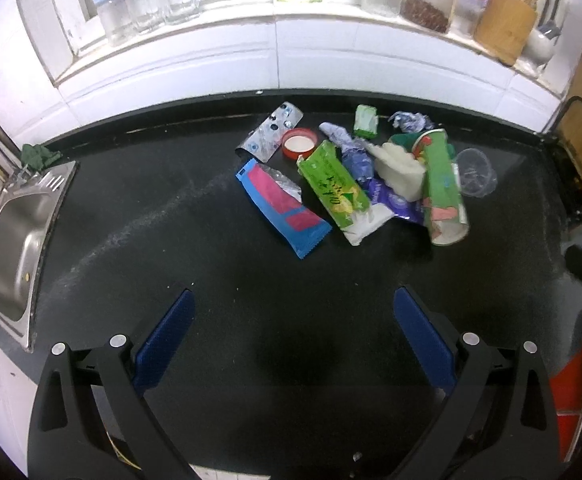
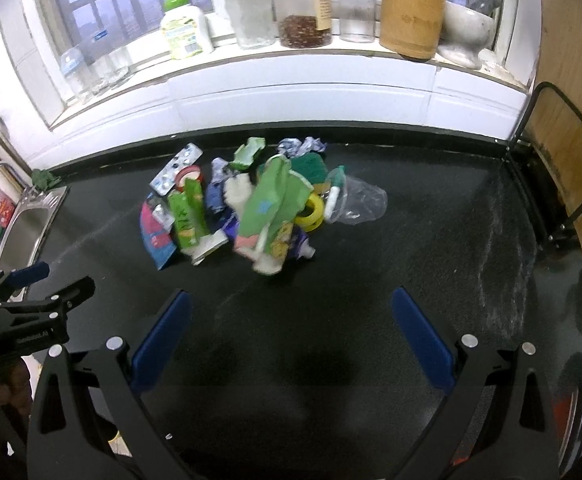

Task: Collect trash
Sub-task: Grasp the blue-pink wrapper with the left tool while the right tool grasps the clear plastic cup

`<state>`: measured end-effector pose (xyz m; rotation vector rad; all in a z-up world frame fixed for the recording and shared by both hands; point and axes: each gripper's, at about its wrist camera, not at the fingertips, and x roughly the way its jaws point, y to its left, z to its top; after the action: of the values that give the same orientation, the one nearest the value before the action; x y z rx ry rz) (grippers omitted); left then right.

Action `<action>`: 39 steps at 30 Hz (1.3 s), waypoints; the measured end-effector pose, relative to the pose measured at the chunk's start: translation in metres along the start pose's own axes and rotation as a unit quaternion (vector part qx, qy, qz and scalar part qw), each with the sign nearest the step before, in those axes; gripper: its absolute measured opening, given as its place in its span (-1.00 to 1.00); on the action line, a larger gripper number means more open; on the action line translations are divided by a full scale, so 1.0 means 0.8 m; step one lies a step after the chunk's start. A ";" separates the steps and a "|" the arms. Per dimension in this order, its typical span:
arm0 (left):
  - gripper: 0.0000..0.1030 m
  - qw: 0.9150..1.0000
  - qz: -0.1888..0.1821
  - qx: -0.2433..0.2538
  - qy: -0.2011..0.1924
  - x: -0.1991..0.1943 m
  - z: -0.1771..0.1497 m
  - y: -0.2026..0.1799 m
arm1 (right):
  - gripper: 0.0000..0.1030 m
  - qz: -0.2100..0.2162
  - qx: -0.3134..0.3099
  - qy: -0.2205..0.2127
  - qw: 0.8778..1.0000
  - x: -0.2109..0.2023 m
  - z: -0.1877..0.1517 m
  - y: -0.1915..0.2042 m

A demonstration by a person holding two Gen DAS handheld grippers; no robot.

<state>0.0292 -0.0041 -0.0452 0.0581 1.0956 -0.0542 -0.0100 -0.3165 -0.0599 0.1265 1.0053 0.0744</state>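
Both my claws are wide apart and hold nothing: the left claw [image 1: 291, 316] and the right claw [image 2: 291, 314]. The trash pile [image 1: 355, 176] lies mid-frame on the black desk [image 1: 171, 240]. I should grab the blue-pink wrapper [image 1: 283, 208] first; it lies flat, so I pinch its edge.

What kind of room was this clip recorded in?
Most likely a home kitchen. A steel sink is set into the dark countertop, and the window ledge holds storage jars and a wooden utensil holder. Wrappers and other trash lie piled on the counter.
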 end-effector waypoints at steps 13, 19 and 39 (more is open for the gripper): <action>0.87 0.997 0.008 -0.074 -0.004 0.153 0.064 0.020 | 0.89 0.039 0.068 0.049 0.996 0.161 0.063 -0.104; 0.86 0.993 0.028 -0.111 0.037 0.215 0.072 0.035 | 0.89 0.053 0.074 0.083 0.992 0.232 0.087 -0.124; -0.90 0.999 0.006 -0.032 -0.012 0.140 0.071 0.014 | -0.94 0.041 0.040 0.074 0.996 0.199 0.084 -0.104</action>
<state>0.1314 0.0013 -0.1186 0.0070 1.0714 -0.0100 0.1321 -0.3844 -0.1693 0.2381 1.1521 0.1192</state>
